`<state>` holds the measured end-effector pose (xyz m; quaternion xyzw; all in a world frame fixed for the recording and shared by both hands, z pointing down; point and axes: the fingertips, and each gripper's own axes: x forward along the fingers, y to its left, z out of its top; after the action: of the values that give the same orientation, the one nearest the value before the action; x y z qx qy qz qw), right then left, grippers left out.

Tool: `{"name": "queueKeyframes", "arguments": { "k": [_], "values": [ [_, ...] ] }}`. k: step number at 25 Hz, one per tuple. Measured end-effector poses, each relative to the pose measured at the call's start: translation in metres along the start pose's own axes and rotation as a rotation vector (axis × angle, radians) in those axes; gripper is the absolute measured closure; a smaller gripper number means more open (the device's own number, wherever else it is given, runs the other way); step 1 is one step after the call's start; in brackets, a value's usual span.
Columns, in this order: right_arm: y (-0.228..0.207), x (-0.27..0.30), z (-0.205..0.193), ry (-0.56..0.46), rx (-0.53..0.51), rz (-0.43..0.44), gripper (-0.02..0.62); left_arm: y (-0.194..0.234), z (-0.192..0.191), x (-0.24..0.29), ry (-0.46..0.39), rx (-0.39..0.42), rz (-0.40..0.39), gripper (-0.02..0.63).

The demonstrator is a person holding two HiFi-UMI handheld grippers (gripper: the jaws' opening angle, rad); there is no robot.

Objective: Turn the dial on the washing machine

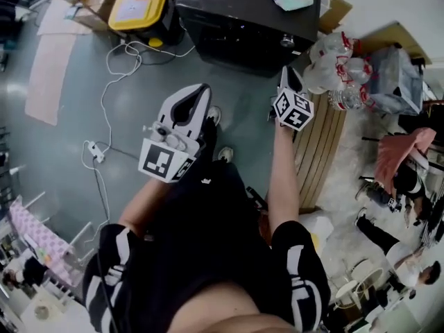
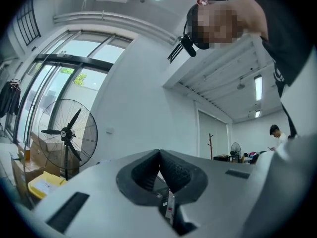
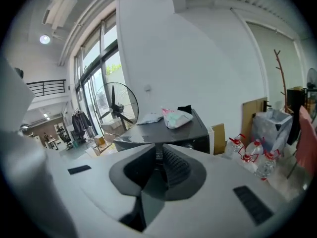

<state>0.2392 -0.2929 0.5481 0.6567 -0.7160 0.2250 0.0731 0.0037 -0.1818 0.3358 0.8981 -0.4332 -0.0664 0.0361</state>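
Observation:
The dark grey washing machine (image 1: 243, 19) stands at the top of the head view, with a small shiny dial (image 1: 287, 41) on its front face. My right gripper (image 1: 288, 73) is held just short of that dial, apart from it. In the right gripper view its jaws (image 3: 158, 151) meet at the tips with nothing between them, and the washing machine (image 3: 171, 134) stands straight beyond. My left gripper (image 1: 201, 94) hangs lower left over the floor. It (image 2: 159, 153) points up at the wall and ceiling, its tips together and empty.
A yellow-lidded box (image 1: 142, 5) and cardboard sit left of the machine. A pack of water bottles (image 1: 340, 68) and a slatted wooden panel (image 1: 319, 144) are to its right. A white cable with a power strip (image 1: 96, 151) lies on the floor. A pedestal fan (image 2: 67, 133) stands by the windows.

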Motion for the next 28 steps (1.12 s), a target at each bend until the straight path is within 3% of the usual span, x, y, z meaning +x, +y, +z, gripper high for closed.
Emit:
{"name": "queueKeyframes", "arguments": {
  "k": [4, 15, 21, 28],
  "values": [
    [0.039, -0.067, 0.029, -0.035, -0.029, 0.018, 0.549, -0.006, 0.024, -0.032, -0.016, -0.008, 0.037, 0.584],
    [0.162, -0.255, 0.060, -0.200, -0.069, 0.080, 0.565, -0.012, 0.046, -0.107, -0.020, -0.043, -0.028, 0.584],
    [0.192, -0.281, 0.055, -0.218, -0.079, 0.106, 0.569, 0.004, 0.047, -0.117, -0.032, -0.025, -0.054, 0.584],
    [0.198, -0.283, 0.064, -0.241, -0.098, 0.093, 0.571, 0.004, 0.058, -0.122, -0.055, -0.010, -0.090, 0.584]
  ]
}}
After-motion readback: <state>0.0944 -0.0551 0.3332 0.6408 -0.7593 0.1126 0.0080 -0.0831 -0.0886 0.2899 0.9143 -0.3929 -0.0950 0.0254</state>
